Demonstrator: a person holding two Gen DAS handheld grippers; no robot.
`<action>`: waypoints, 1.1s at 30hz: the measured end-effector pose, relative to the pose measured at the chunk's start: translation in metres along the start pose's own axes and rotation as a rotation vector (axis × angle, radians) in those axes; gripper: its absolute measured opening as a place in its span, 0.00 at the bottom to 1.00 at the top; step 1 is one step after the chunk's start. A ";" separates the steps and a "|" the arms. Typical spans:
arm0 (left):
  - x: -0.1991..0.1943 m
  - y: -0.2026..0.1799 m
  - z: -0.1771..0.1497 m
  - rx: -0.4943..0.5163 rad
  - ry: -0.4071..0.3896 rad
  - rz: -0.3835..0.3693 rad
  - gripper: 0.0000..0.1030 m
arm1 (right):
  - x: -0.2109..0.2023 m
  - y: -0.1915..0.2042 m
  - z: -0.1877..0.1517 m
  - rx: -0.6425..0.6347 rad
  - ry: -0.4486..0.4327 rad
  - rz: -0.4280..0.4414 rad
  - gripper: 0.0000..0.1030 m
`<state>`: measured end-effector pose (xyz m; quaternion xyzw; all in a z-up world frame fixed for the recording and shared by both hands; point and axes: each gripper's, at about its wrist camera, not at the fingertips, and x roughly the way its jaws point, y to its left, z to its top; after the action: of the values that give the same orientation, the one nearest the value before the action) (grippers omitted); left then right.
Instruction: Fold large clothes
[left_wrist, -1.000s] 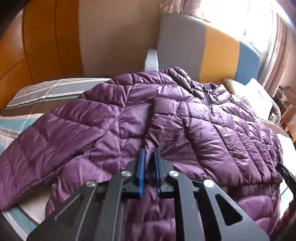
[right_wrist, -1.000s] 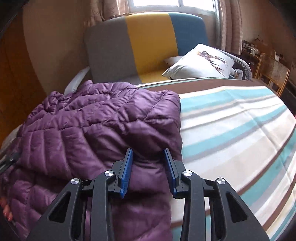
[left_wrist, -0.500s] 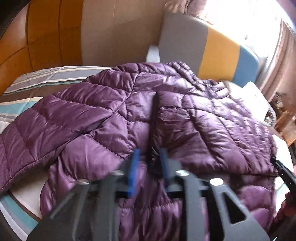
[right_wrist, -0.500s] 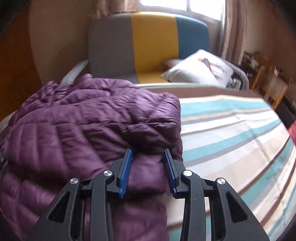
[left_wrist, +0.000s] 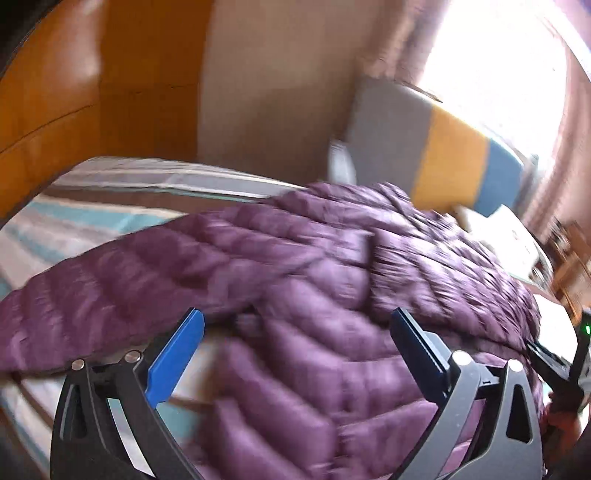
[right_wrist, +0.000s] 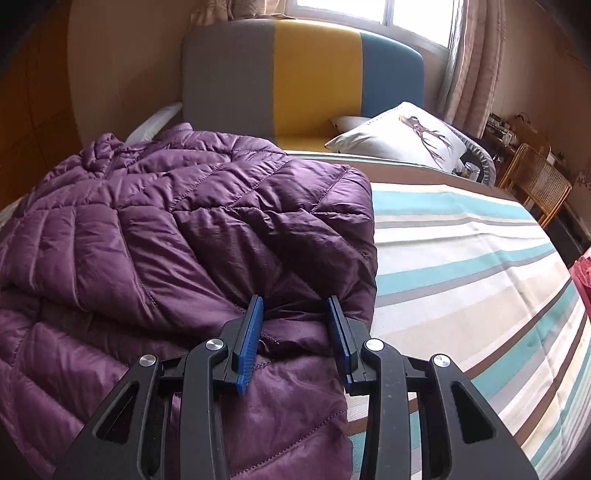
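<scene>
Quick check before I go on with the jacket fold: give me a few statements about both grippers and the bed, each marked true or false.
1. The right gripper is clamped on a fold of the purple jacket. True.
2. The left gripper is pinching the jacket. False: its fingers are spread wide and still opening, pads clear of the fabric that lies between and beyond them.
3. The jacket lies on a striped bedspread. True.
4. The white pillow lies on top of the jacket. False: it sits apart, near the headboard.
5. The headboard is one plain colour. False: it has grey, yellow and blue panels.
</scene>
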<state>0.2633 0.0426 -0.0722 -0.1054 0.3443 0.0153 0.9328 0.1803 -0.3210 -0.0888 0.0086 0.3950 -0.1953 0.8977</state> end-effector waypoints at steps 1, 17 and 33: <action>-0.003 0.012 0.000 -0.033 -0.001 0.021 0.98 | 0.001 0.000 0.000 0.000 0.001 -0.001 0.34; -0.049 0.196 -0.051 -0.496 0.018 0.341 0.93 | 0.002 -0.002 0.000 0.014 0.000 0.014 0.34; -0.039 0.249 -0.068 -0.793 -0.052 0.361 0.44 | 0.003 -0.002 0.001 0.017 -0.001 0.018 0.34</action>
<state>0.1648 0.2734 -0.1439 -0.3929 0.3009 0.3119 0.8111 0.1822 -0.3245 -0.0900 0.0197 0.3927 -0.1906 0.8995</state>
